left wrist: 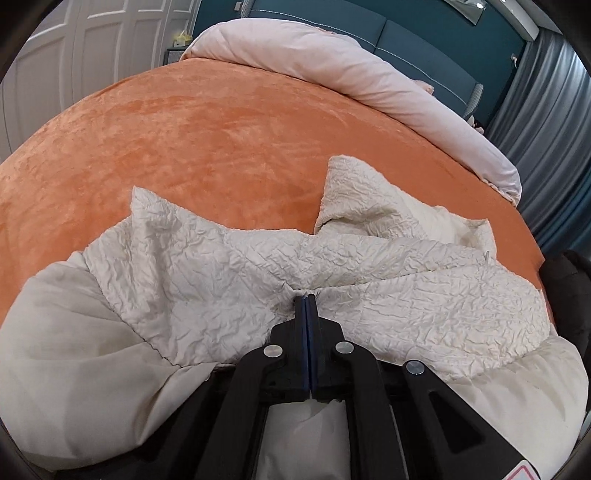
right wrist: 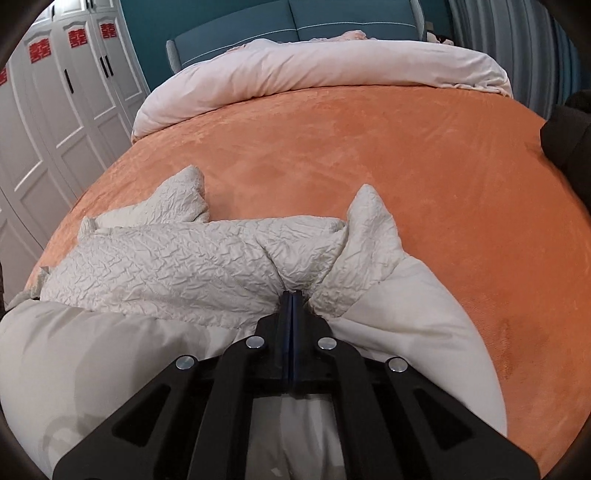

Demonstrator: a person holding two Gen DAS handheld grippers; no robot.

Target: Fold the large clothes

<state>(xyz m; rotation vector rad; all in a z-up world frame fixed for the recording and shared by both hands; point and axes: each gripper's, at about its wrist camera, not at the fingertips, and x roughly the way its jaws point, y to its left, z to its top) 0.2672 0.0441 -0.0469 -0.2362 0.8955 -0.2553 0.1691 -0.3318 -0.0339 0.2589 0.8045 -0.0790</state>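
Observation:
A large cream garment with a crinkled outer fabric point(left wrist: 207, 273) and a smooth lining lies bunched on the near part of an orange bed cover point(left wrist: 221, 129). My left gripper point(left wrist: 305, 295) is shut on a pinch of the crinkled fabric near the garment's middle. In the right wrist view the same garment point(right wrist: 177, 258) lies spread to the left, and my right gripper point(right wrist: 291, 293) is shut on a fold of it. Two pointed corners stick up toward the far side point(right wrist: 365, 206). The smooth lining point(right wrist: 92, 350) hangs below both grippers.
A pale pink duvet point(right wrist: 314, 66) is rolled back along the head of the bed, below a teal headboard point(right wrist: 332, 18). White wardrobe doors point(right wrist: 55, 122) stand to the left. Grey curtains point(left wrist: 546, 129) hang to the right. A dark object point(right wrist: 569, 129) sits at the bed's right edge.

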